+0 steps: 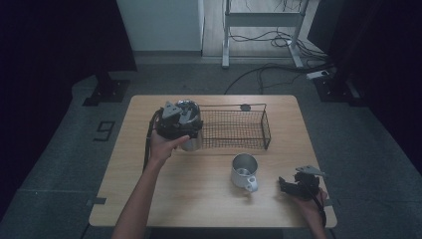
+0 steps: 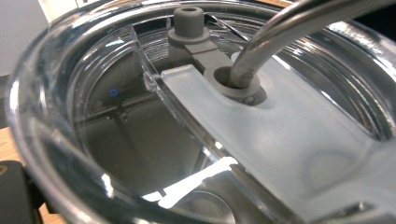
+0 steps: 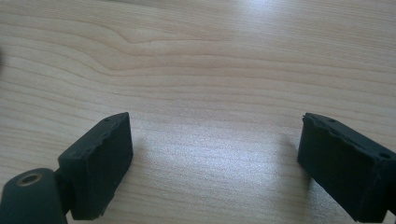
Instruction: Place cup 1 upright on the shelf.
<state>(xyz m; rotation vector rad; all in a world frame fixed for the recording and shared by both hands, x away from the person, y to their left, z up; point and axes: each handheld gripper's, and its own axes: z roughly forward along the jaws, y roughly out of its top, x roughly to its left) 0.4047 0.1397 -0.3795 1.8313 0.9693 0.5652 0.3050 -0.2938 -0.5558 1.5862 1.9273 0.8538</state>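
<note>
A steel tumbler (image 1: 193,143) with a clear lid (image 2: 280,154) stands at the left end of the wire basket (image 1: 266,128). A bent metal straw (image 2: 280,32) goes through a grey grommet in the lid. My left gripper (image 1: 183,123) is around the tumbler's top, and one black jaw lies against its rim at the lower left of the left gripper view. My right gripper (image 1: 284,185) rests low over the table's front right corner. Its jaws (image 3: 215,163) stand apart over bare wood with nothing between them.
A steel mug (image 1: 244,172) with a handle stands on the wooden table (image 1: 199,199), left of my right gripper. The black wire basket runs along the back middle. Cables and a desk frame lie on the floor beyond the table.
</note>
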